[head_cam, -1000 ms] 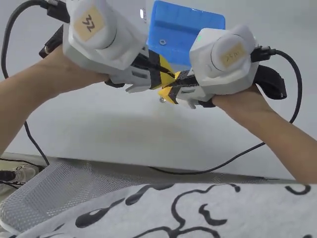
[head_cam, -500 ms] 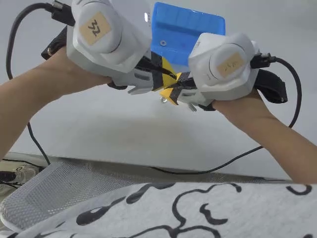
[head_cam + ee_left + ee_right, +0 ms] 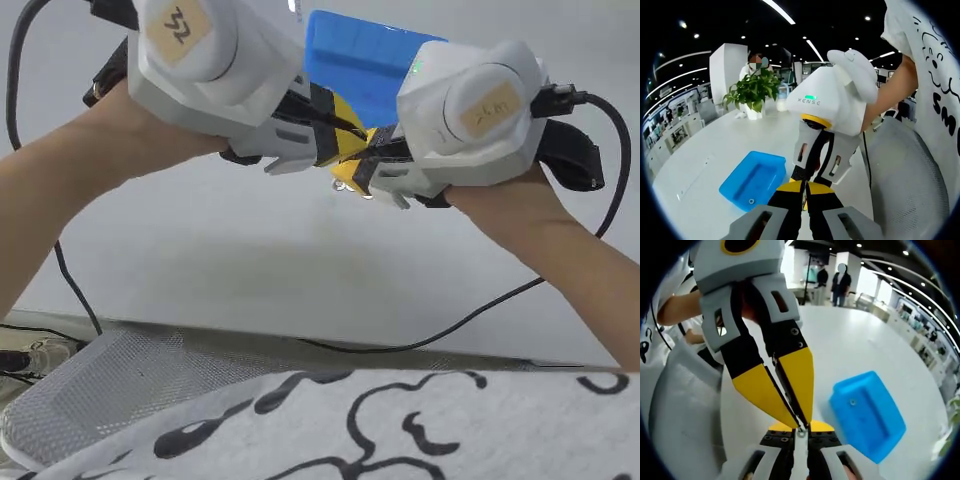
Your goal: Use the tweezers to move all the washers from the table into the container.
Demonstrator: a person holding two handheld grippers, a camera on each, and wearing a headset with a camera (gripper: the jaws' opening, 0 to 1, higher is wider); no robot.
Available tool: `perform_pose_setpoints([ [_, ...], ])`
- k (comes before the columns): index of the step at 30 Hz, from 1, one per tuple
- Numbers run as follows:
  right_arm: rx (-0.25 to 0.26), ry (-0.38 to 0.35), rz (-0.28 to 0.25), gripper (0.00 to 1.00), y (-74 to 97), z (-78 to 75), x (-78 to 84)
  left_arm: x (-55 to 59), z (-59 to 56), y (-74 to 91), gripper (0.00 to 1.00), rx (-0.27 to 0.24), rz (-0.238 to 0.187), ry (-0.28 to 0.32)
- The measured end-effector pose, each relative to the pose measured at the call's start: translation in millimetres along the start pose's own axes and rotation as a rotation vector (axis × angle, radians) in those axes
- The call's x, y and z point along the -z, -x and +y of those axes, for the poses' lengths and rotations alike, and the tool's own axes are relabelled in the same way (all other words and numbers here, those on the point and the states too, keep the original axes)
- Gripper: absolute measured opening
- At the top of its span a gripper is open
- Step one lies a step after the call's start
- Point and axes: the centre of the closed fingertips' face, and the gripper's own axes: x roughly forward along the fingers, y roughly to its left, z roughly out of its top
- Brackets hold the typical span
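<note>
washer at the tips, above the table

the left hand-held gripper [image 3: 799,423] is clenched on thin metal tweezers [image 3: 786,392], its yellow tips nose to nose with the right hand-held gripper [image 3: 804,179]. at that meeting point sits a washer [image 3: 801,432] — a tiny silver ring, up off the white table [image 3: 250,260]. the right one's jaws are drawn close, but whether they pinch anything i cannot tell. just beyond stands the blue container [image 3: 372,62] — a second washer [image 3: 853,402] lies flat on its floor.
</note>
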Motion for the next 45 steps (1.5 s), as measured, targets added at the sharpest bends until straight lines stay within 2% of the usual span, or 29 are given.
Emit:
perform_pose_setpoints([
  [7,0.022,0.014,-0.009,0.04,6.8,-8.4,-6.6,-9.0,5.4,1.2,0.00,-0.013,-0.017,-0.026],
  [12,0.043,0.024,-0.023,0.04,9.9,-19.2,-13.7,-16.4,15.2,3.5,0.00,-0.027,-0.025,-0.059],
  [25,0.085,0.058,-0.042,0.04,10.2,-51.3,-25.8,-26.5,42.0,1.2,0.00,-0.054,-0.026,-0.122],
  [31,0.095,0.072,-0.047,0.04,11.6,-56.2,-29.9,-29.1,49.1,1.4,0.00,-0.055,-0.019,-0.144],
  [35,0.102,0.078,-0.050,0.04,11.3,-63.7,-32.3,-31.0,54.2,1.1,0.00,-0.062,-0.020,-0.152],
  [37,0.107,0.079,-0.053,0.04,10.0,-73.0,-30.7,-32.2,57.6,0.6,0.00,-0.065,-0.022,-0.155],
  [45,0.119,0.079,-0.058,0.04,6.1,-83.8,-35.2,-33.8,69.4,-2.8,0.00,-0.061,-0.016,-0.165],
])
